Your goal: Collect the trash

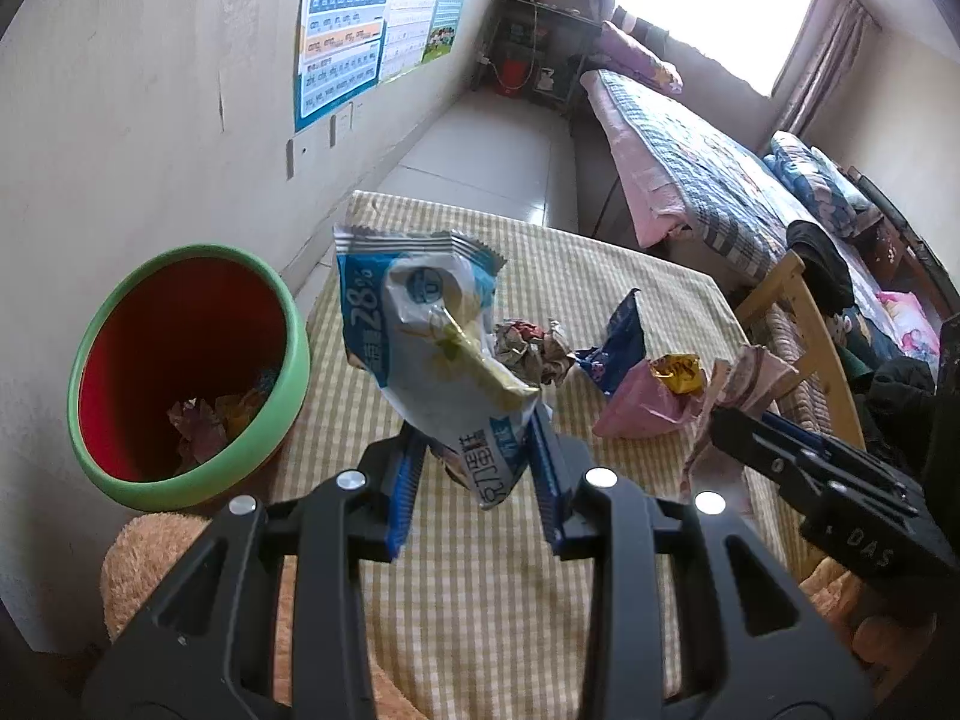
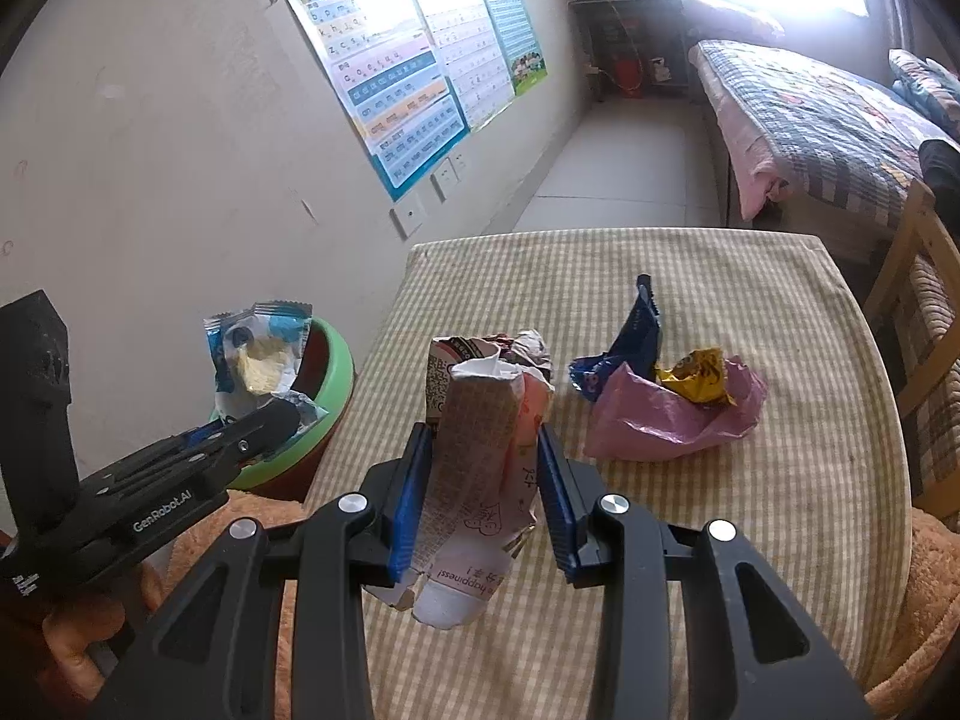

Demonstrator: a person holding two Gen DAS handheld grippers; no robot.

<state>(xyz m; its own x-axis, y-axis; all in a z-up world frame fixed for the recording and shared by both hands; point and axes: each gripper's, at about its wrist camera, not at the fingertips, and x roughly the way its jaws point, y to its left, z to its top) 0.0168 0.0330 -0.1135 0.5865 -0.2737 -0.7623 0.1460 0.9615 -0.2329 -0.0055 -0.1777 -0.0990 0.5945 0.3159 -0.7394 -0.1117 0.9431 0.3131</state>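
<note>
The left gripper has its jaws closed on the lower end of a blue-and-white snack wrapper, which stands up crumpled above the blue pads. In the right wrist view that wrapper hangs over the rim of the green-rimmed bin, at about 9 o'clock from the desk; the bin already holds some scraps at its bottom. I judge the wrapper close to ready for release into it.

The right gripper has its jaws pinched on a flattened paper carton — printed, pinkish, creased along its length — held above the near part of the checked desk cloth.

Still lying on the desk: a crumpled paper ball near the middle, and at roughly 2 o'clock from it a dark blue wrapper, a pink plastic bag and a yellow foil wrapper resting on the bag.

All of it looks very light and limp. Foil and film are slick and will likely slide out of a shallow pinch, so take them across a bunched fold, not a loose edge — the paper ball crushes easily and suits a grip across its middle. The bag may drag the yellow wrapper along if lifted first.
</note>
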